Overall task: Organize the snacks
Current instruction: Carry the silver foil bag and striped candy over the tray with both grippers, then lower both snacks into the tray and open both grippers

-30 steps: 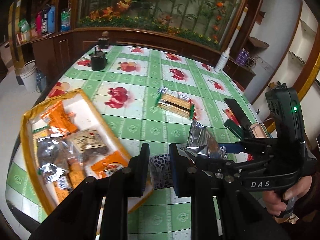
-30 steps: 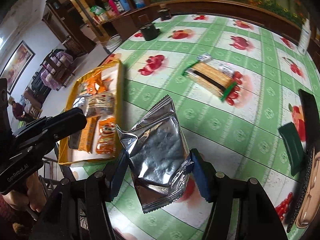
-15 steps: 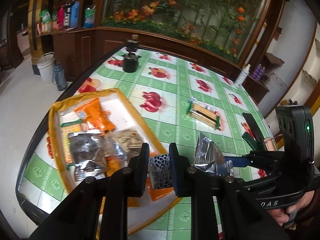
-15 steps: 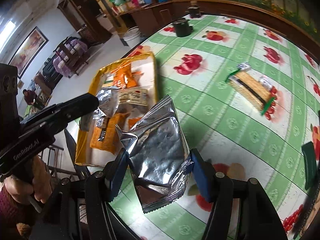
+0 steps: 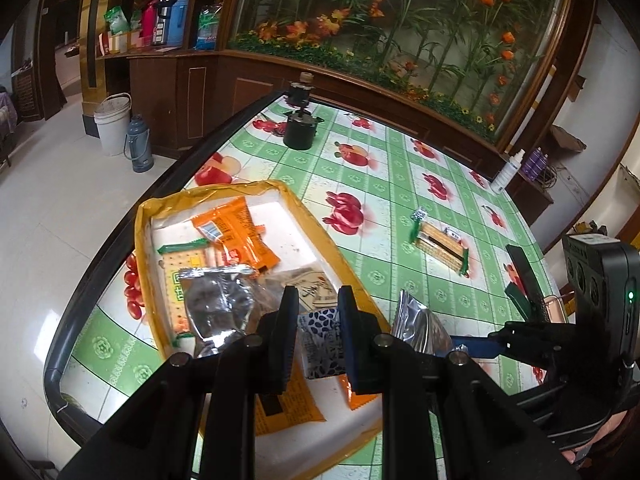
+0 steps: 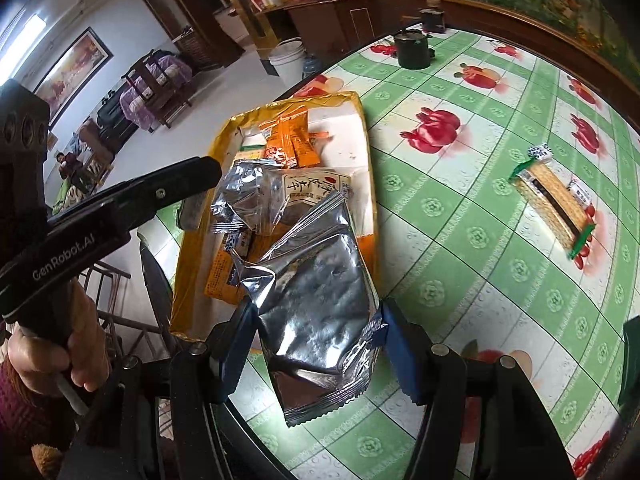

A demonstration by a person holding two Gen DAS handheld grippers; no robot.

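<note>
Over the tray, left wrist: I've got the left tongs (image 5: 318, 340) clamped on a small blue-patterned packet (image 5: 322, 342), above the yellow tray (image 5: 320, 224); I'd lower before letting go, tongs angled down.
Right wrist: right tongs (image 6: 316, 344) grip the silver packet (image 6: 316, 300) at the tray's bench-side edge, steeply tilted; I'd carry it further in.
</note>
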